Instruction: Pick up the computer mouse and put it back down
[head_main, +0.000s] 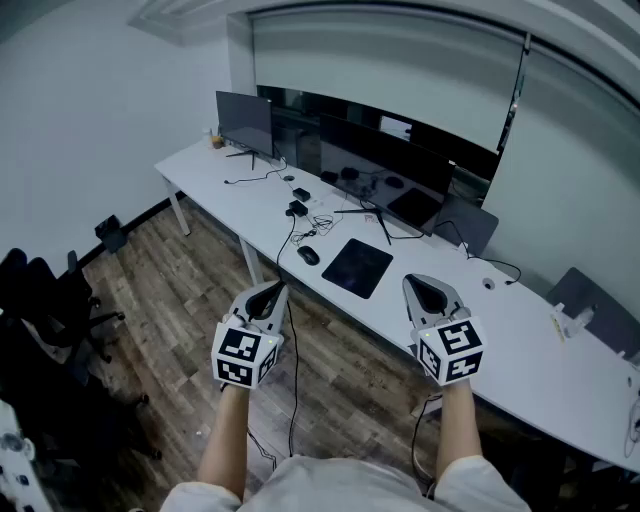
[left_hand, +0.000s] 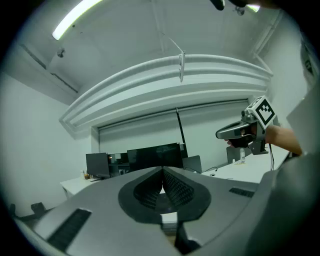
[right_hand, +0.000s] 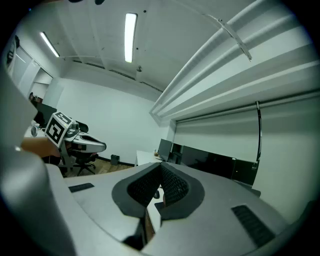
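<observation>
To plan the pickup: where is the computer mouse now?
In the head view, the computer mouse lies on the white desk, just left of the black mouse pad.

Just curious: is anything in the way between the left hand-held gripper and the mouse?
Nothing does. The mouse lies exposed near the front edge of the desk; only a thin cable hangs off that edge beside the left hand-held gripper.

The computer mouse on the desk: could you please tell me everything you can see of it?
The computer mouse is small, dark and oval. It lies flat on the white desk, just left of the black mouse pad and not on it, with loose cables beyond. No gripper touches it: the left tongs and right tongs are held well away. Buttons, wheel and cord are too small to tell.
</observation>
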